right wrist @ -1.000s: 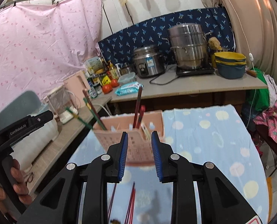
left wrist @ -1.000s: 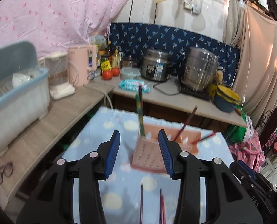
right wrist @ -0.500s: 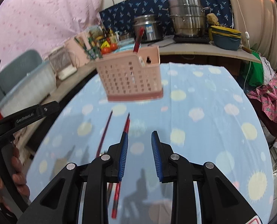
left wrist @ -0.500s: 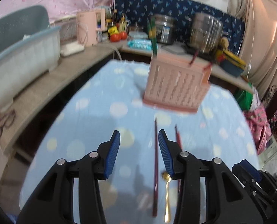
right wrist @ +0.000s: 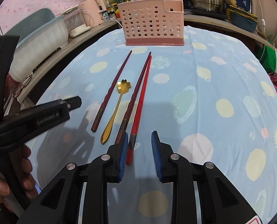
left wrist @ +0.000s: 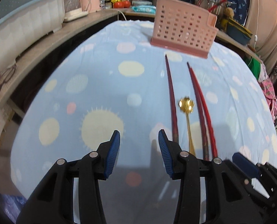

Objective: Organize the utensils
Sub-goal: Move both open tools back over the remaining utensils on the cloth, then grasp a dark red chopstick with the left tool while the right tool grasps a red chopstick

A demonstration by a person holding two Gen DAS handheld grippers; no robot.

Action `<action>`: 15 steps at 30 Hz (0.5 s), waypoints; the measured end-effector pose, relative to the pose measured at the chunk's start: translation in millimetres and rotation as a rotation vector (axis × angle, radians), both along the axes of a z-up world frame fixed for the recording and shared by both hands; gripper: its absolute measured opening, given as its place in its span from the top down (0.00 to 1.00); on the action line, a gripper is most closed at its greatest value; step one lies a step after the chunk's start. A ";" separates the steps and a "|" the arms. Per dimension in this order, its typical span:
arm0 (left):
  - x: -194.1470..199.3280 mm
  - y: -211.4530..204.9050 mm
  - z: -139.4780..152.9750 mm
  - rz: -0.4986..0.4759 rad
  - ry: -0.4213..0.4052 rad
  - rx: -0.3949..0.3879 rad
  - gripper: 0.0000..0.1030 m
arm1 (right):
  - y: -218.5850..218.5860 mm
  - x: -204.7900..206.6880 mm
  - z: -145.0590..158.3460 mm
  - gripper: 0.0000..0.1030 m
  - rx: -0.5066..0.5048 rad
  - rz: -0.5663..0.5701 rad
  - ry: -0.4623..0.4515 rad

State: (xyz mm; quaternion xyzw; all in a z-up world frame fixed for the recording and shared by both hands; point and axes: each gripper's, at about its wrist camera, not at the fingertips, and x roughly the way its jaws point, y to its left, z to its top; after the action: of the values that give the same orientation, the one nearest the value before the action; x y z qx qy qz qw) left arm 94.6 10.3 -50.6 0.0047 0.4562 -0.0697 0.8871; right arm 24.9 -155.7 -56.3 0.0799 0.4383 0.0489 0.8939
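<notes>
Three chopsticks and a gold spoon (right wrist: pixel 118 106) lie side by side on the blue spotted cloth over the tabletop (right wrist: pixel 222 85), their tips towards the pink utensil basket (right wrist: pixel 151 22) at the far end. A dark chopstick (right wrist: pixel 112 90) lies on the left, the spoon just right of it, then another dark chopstick (right wrist: pixel 134 97) and a bright red chopstick (right wrist: pixel 141 100) lying close together, converging at the far tips. A few utensils already stand in the basket.

A second ago both cameras looked level at the basket and the counter behind it; now both look down at the cloth, with the loose utensils large in view. I judge the pickup is about to begin and none of these four pieces is yet sorted.

The right gripper (right wrist: pixel 139 147) has its fingers narrowly parted and empty; the near end of the red chopstick shows in the gap beside the left finger, but whether it is touched I cannot tell. The left gripper (left wrist: pixel 139 146), held by a hand (right wrist: pixel 11 177), has its fingers moderately apart over bare cloth, left of the dark chopstick, holding nothing.
</notes>
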 end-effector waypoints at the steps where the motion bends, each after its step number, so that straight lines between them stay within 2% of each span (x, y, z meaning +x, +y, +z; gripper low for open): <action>1: -2.2 0.4 -2.9 -0.001 0.007 0.000 0.61 | 0.6 -0.3 -0.7 0.75 0.000 0.001 0.001; 9: -8.2 -6.7 -10.4 -0.024 0.024 0.002 0.61 | 6.8 1.5 -6.8 0.79 -0.001 0.021 0.022; 15: -7.3 -12.3 -12.2 -0.047 0.034 -0.009 0.57 | 6.7 5.6 -13.5 0.87 -0.007 0.021 0.038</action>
State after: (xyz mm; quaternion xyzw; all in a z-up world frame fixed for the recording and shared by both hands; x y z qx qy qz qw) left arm 87.3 -1.9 -62.9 0.0106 0.4707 -0.0928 0.8774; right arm 30.5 -149.0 -69.8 0.0731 0.4563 0.0550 0.8851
